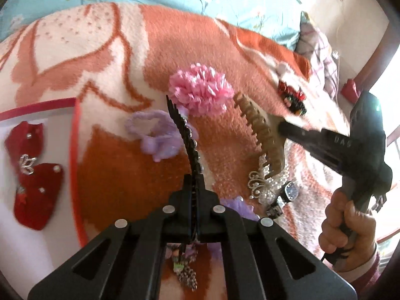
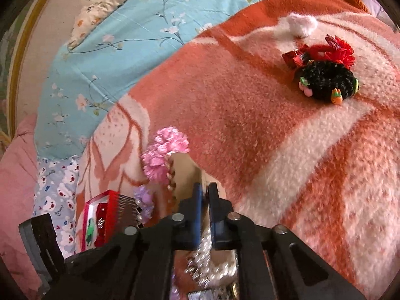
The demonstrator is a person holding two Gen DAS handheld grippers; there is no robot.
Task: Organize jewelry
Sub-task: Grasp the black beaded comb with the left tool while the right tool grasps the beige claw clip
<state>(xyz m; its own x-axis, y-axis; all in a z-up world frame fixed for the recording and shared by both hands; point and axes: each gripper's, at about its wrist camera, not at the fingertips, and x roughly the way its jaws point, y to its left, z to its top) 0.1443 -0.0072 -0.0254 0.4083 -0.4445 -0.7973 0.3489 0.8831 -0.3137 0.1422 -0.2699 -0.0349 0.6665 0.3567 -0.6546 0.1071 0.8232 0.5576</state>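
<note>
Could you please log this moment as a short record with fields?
surface: blanket
left gripper: shut on black comb
right gripper: shut on tan claw clip
box: left of the comb, holds red pieces
loose items: pink pompom, purple scrunchie, watch, black scrunchie

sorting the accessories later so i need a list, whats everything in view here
black comb: 1, black with stones, in left gripper
tan claw clip: 1, tan, in right gripper
pink pompom: 1, pink, blanket centre
purple scrunchie: 1, lilac, left of comb
silver pieces: cluster, silver, under clip
watch: 1, dark face, beside silver pieces
red and black hair ties: 2, far right of blanket
box: 1, red rim, left edge
blanket: 1, orange and white, beneath everything
left gripper: 1, black, shut
right gripper: 1, black, shut
hand: 1, holding right gripper
</note>
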